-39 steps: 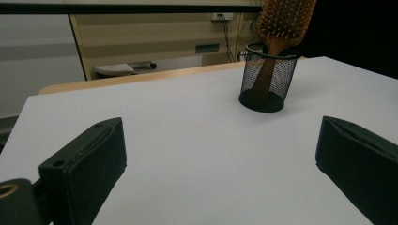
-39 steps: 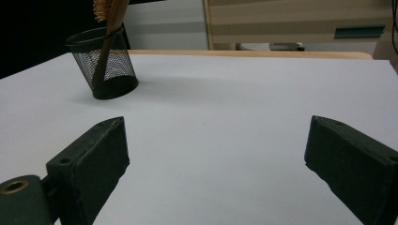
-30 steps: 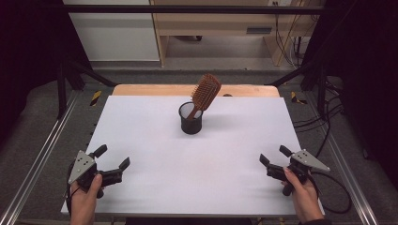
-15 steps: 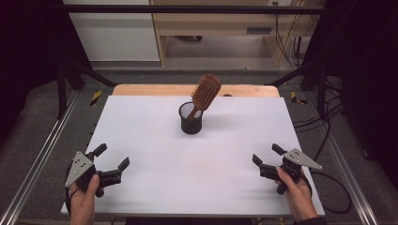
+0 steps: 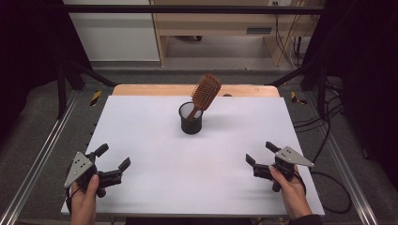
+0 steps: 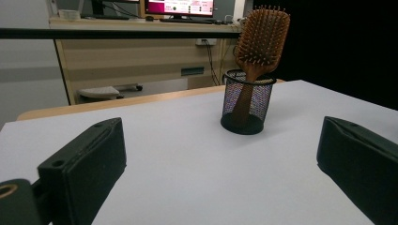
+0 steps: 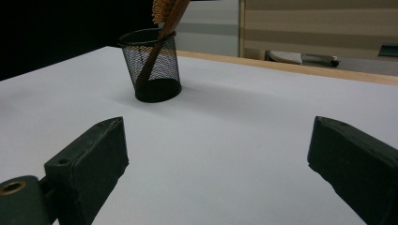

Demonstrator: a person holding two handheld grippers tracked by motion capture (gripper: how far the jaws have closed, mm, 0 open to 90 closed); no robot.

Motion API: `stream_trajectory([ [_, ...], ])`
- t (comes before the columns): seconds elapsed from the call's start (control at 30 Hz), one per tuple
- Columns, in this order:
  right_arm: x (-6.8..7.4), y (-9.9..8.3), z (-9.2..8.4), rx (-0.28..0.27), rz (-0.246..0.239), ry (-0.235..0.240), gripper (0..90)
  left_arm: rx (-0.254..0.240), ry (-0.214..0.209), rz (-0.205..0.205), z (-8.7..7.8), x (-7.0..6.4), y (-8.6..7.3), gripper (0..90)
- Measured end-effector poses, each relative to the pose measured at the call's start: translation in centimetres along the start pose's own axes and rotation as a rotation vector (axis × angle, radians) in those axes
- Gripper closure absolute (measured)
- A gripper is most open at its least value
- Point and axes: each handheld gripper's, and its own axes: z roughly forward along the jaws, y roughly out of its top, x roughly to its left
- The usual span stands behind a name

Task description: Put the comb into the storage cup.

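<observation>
Both grippers, left gripper [image 5: 112,163] and right gripper [image 5: 261,156], sit wide open near the table's [image 5: 155,122] front edge, holding nothing. Far off, the wooden hairbrush [image 5: 205,92] leans in the black mesh cup [image 5: 191,119]. I think nothing is done yet.

- The white surface [image 5: 155,140] lies broad and bare, with a strip of pale wood [image 5: 155,89] along its far edge.
- A wooden desk [image 5: 220,28] stands on the floor beyond it, far and centre.
- A monitor [image 6: 179,7] with a pink screen sits on that desk.
- Black cables [image 5: 324,119] trail over the floor on the right.
- A metal rail [image 5: 35,168] runs along the left side.
- A white cabinet [image 5: 112,30] stands at far left.
</observation>
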Motion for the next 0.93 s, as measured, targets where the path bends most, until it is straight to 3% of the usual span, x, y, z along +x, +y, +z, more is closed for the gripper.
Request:
stream_trajectory([
  [0.37, 1.4, 0.5, 1.6, -0.017, -0.038, 0.029, 3.7, -0.007, -0.014, -0.019, 0.1, -0.1, -0.1, 1.9],
  [0.57, 2.5, 0.8, 2.6, -0.022, -0.072, 0.071, 3.7, -0.004, -0.014, -0.016, 0.2, -0.1, -0.2, 1.9],
  [0.7, 3.1, 0.7, 2.4, -0.024, -0.098, 0.098, 3.7, -0.007, -0.011, -0.016, 0.2, -0.1, -0.2, 1.9],
  [0.93, 2.9, 0.1, 1.2, -0.038, -0.089, 0.117, 3.6, -0.002, -0.009, -0.016, 0.3, -0.2, -0.3, 1.9],
])
